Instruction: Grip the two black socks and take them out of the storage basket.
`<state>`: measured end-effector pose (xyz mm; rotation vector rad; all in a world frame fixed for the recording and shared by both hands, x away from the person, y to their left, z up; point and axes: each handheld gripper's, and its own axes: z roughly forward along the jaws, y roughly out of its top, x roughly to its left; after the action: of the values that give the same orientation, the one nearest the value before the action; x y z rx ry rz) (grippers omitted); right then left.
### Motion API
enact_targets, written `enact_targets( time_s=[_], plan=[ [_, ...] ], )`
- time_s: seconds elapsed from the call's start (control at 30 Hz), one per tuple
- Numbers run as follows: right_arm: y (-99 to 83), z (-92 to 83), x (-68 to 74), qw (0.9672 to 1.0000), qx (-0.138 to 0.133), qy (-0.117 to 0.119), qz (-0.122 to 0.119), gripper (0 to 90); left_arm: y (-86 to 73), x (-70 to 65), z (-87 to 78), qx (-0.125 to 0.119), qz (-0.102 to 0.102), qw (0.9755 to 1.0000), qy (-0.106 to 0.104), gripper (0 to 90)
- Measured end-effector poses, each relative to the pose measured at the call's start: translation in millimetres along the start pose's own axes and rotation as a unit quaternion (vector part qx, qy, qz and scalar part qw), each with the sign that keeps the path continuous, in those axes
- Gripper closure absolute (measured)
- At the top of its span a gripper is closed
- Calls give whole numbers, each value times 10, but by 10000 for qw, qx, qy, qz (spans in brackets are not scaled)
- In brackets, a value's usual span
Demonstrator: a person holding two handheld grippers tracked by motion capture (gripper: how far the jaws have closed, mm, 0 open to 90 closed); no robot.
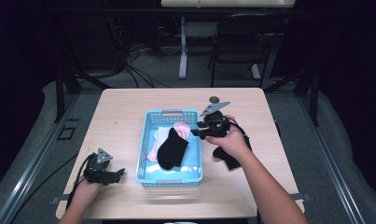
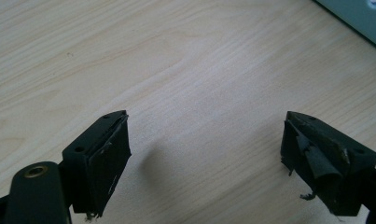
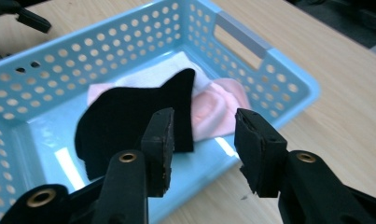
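Socks going into the basket [image 1: 145, 154], mid-desk [image 1: 120, 116]. Already in: black sock [image 1: 172, 148] on top, pink sock [image 1: 180, 129] and a white one [image 1: 160, 134] under it. One more black sock [image 1: 227, 157] lies on the desk just right of the basket, under the right hand; it looks like the last to go. Right tool [image 1: 198, 134] hangs at the basket's right rim, jaws spread, nothing between them. Left tool [image 1: 120, 173] rests on the desk left of the basket, jaws wide, empty.

Two black hand-held grippers, bare forearms

Left gripper [image 1: 121, 172] & right gripper [image 1: 193, 132]: black bodies w/ grey three-cornered top plates, black cables, brass-ringed screw holes, worn frayed pads [image 2: 108, 163]. No sleeves.
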<state>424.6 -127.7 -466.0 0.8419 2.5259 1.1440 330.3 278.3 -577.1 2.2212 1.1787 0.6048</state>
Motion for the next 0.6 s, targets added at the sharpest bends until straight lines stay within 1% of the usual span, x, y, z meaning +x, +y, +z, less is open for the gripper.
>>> enact_targets(
  time_s=[0.03,0.17,0.2,0.23,0.27,0.4,0.43,0.47,0.53,0.6],
  plan=[
    [60,109,16,9999,123,5,-28,584,0,0,1,-9,10,10000,11,155],
    [145,300,36,9995,292,88,-51,586,1,2,-2,-21,13,10000,9,155],
    [145,300,36,9995,292,88,-51,586,1,2,-2,-21,13,10000,9,155],
    [165,347,39,9993,351,105,-64,590,2,5,-5,-13,18,10000,3,155],
    [194,441,51,9990,426,101,-95,596,1,7,-6,-17,9,10000,2,155],
    [224,606,65,9983,564,107,-127,599,3,7,-8,-24,15,10000,-4,155],
    [224,606,65,9983,564,107,-127,599,3,7,-8,-24,15,10000,-4,155],
    [232,674,59,9975,679,117,-138,597,3,6,-6,-37,16,10000,5,156],
    [234,740,58,9972,733,114,-65,594,4,7,-5,-40,20,10000,3,155],
    [238,803,50,9965,824,123,-71,587,5,7,-6,-44,11,10000,1,156]
  ],
)
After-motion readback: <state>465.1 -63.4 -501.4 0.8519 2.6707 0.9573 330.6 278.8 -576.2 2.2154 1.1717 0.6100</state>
